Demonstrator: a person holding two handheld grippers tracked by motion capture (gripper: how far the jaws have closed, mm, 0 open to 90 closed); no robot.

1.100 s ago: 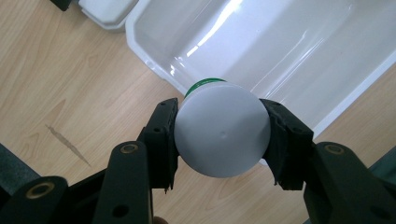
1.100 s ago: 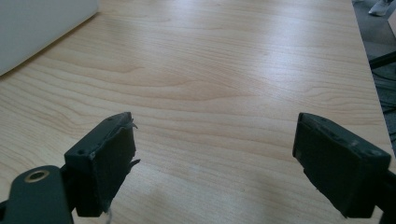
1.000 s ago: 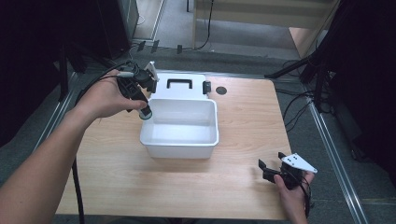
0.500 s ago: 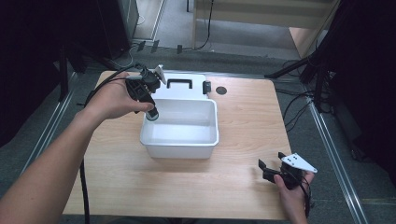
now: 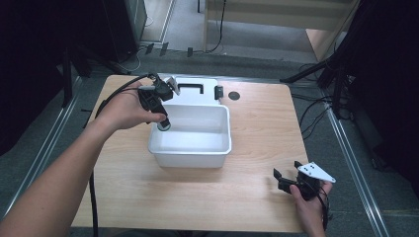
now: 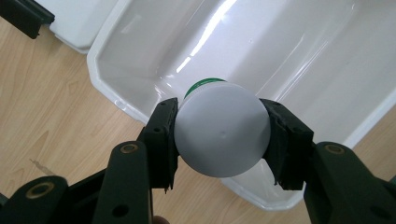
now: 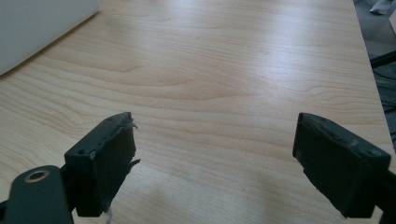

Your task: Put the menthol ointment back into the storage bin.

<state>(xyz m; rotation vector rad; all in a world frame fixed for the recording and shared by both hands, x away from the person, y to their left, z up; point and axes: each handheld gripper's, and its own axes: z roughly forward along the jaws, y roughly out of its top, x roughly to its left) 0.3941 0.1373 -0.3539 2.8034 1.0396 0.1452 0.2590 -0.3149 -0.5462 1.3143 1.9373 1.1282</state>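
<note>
My left gripper [image 5: 163,123] [image 6: 219,135] is shut on a round white container with a green rim [image 6: 220,135] [image 5: 163,125], its pale bottom facing the camera. It hangs over the left rim of the white plastic bin [image 5: 225,148] [image 6: 126,51] at mid table. Both pads press the container's sides. My right gripper [image 5: 287,174] [image 7: 215,154] rests low near the table's front right corner, jaws wide open over bare wood with nothing between them.
The bin's white lid with a black handle [image 5: 190,89] lies flat behind the bin, a black latch [image 5: 219,92] beside it. A dark round hole [image 5: 234,96] marks the tabletop at the back. Bare wood [image 5: 148,192] spreads in front of the bin.
My left hand has carried the container rightward and down, from beside the bin's back left corner to over its left rim. The right gripper has stayed put.
</note>
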